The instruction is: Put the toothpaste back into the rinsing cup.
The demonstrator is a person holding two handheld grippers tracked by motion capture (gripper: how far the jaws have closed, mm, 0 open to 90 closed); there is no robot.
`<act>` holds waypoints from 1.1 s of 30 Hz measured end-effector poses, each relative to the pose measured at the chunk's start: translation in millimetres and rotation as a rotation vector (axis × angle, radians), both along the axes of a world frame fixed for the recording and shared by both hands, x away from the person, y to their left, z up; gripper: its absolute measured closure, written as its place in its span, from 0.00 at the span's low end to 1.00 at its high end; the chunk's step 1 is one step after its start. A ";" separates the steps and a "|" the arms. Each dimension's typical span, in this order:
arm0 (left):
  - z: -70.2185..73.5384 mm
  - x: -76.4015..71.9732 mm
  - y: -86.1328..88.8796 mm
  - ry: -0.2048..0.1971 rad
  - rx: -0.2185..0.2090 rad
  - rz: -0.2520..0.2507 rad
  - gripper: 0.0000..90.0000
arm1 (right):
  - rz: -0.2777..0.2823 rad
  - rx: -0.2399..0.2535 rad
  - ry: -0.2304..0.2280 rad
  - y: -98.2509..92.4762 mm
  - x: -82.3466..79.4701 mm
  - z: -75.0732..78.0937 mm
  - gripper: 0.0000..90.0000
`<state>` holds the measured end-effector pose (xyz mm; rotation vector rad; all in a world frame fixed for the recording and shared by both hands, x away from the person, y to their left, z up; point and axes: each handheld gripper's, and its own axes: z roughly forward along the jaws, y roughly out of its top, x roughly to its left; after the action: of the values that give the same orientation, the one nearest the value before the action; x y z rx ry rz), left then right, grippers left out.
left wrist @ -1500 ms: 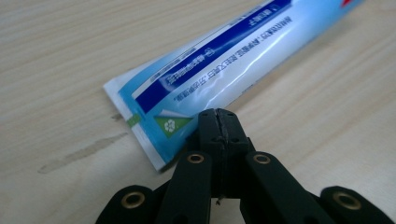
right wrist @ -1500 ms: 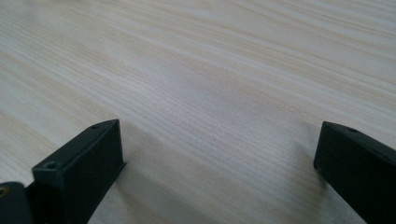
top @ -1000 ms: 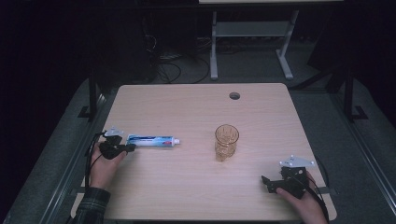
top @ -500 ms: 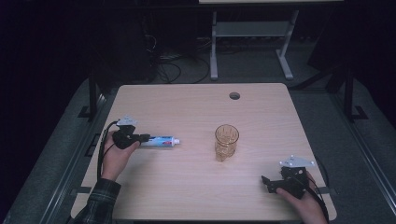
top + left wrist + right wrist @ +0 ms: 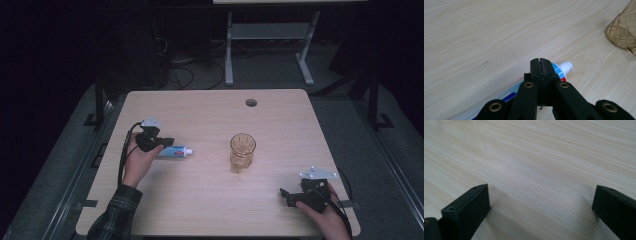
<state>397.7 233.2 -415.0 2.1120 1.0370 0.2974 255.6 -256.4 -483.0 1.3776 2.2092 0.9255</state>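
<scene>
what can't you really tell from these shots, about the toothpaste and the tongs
- Toothpaste tube: left gripper view, the shut left tongs cover most of it; whether they touch it is unclear.
- Print on the tube: high view, too small to read.
- Glass: left gripper view, cut off by the right edge.
- Right tongs: right gripper view, both open jaws are cut off by the bottom edge.
- Table: high view, the near edge is cut off by the frame.

Left gripper (image 5: 167, 142) fingers pressed together — right gripper (image 5: 286, 195) fingers spread wide, low.
</scene>
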 end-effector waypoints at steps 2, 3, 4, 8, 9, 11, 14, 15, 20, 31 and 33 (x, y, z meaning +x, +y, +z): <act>-1.5 5.0 -8.5 0.003 0.002 -0.014 1.00 | 0.000 0.001 0.000 0.1 0.0 0.0 0.01; -1.5 5.0 -8.5 0.003 0.002 -0.014 1.00 | 0.000 0.001 0.000 0.1 0.0 0.0 0.01; -2.5 6.8 -12.0 0.006 0.001 -0.019 1.00 | 0.000 0.000 0.000 0.0 0.0 0.0 0.01; -10.9 14.6 -26.1 0.024 0.015 -0.045 1.00 | 0.000 0.000 0.000 0.0 0.0 0.0 0.01; -10.9 14.6 -26.1 0.024 0.015 -0.045 1.00 | 0.000 0.000 0.000 0.0 0.0 0.0 0.01; -13.5 17.1 -30.2 0.029 0.020 -0.051 1.00 | 0.000 0.001 0.000 0.1 0.0 0.0 0.01; -17.1 21.0 -35.5 0.033 0.022 -0.055 1.00 | 0.000 0.000 0.000 0.1 0.0 0.0 0.01; -17.6 21.7 -36.1 0.035 0.024 -0.056 1.00 | 0.000 0.000 0.000 0.0 0.0 0.0 0.01; -22.4 23.4 -38.3 0.042 0.042 -0.050 1.00 | 0.000 0.000 0.000 0.0 0.0 0.0 0.01; -23.9 17.5 -35.5 0.044 0.045 -0.057 1.00 | 0.000 0.001 0.000 0.1 0.0 0.0 0.01; -24.4 15.9 -34.5 0.046 0.054 -0.059 1.00 | 0.000 0.000 0.000 0.1 0.0 0.0 0.01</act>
<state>413.7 198.7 -439.4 2.2031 1.0014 0.2517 255.5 -256.3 -483.0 1.3781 2.2091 0.9259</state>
